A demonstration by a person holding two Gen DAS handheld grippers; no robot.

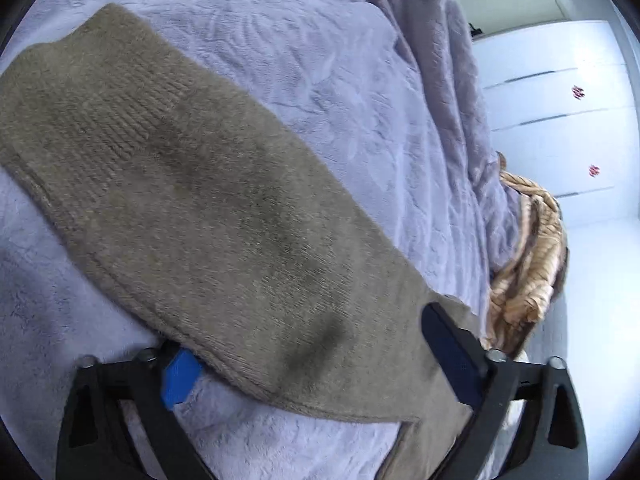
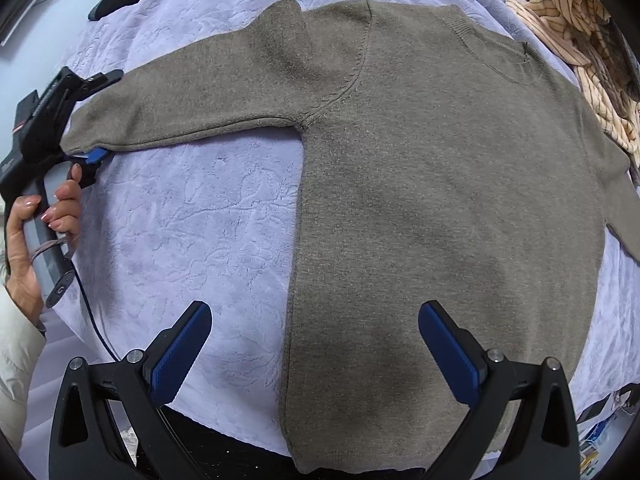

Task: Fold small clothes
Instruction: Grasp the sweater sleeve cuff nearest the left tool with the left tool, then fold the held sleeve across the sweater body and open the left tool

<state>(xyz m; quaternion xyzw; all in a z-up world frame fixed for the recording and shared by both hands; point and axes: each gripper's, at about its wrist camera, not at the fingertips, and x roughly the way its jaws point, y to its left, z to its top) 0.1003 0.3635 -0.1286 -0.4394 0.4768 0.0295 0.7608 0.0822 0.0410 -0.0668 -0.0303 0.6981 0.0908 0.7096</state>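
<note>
I was working over a bed covered with a lilac embossed blanket (image 2: 192, 216), white drawers (image 1: 560, 112) showing beyond its far edge in the left wrist view. At the far left of the right wrist view, a hand (image 2: 24, 236) in a pale sleeve held the left gripper (image 2: 82, 114) at the cuff of the sweater's outstretched sleeve (image 2: 192, 100). Its jaws stood either side of the cuff: one blue pad (image 1: 180, 378) peeked out from under the edge of the knit, the other lay on top. They were fairly wide, and I could not say the pads were pressing yet.

Moving right, the grey-brown sweater (image 2: 440, 200) lay flat and spread out, neck toward the far side, hem toward me. The right gripper (image 2: 316, 356) hung above the hem's left corner, jaws wide, holding nothing; one finger was over bare blanket, the other over the knit.

Further right, a striped cream garment (image 2: 576, 40) lay bunched at the blanket's edge.

By my reading the folding had barely started: the sweater was laid out but no fold was made. The sleeve wanted bringing in across the body, then the other one, then the body folding over, and the striped piece was waiting
</note>
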